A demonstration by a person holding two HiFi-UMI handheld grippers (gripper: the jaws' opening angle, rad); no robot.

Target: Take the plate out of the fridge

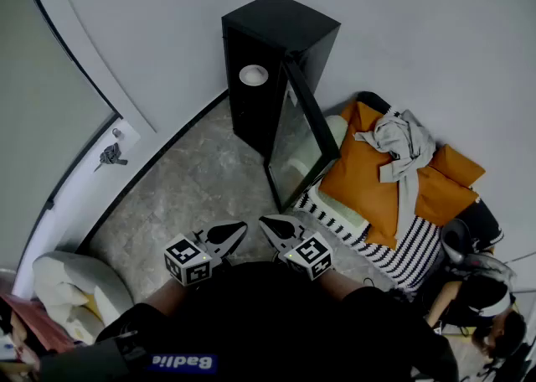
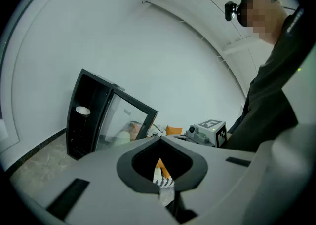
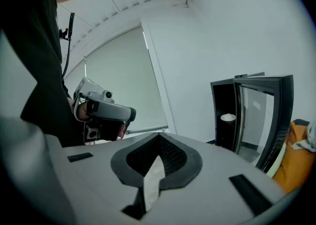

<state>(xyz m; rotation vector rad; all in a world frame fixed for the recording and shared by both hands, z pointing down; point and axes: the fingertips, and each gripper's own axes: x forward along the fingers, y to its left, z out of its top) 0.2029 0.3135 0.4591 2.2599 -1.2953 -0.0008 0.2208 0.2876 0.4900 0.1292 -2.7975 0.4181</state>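
Note:
A small black fridge (image 1: 270,33) stands against the white wall with its glass door (image 1: 300,133) swung open toward the right. A white plate (image 1: 254,75) lies on an upper shelf inside, also visible in the left gripper view as the plate (image 2: 82,111) and in the right gripper view as the plate (image 3: 227,117). Both grippers hover close to the person's body, well short of the fridge. The left gripper (image 1: 240,228) is shut and holds nothing. Beside it, the right gripper (image 1: 265,223) is shut and empty too, its tips pointing toward the fridge.
Orange cushions (image 1: 368,175) with a grey garment (image 1: 404,144) lie on a striped mat (image 1: 410,250) right of the door. A white cushion (image 1: 71,288) sits at lower left. Another person (image 1: 481,305) crouches at lower right. Speckled floor (image 1: 193,188) lies between me and the fridge.

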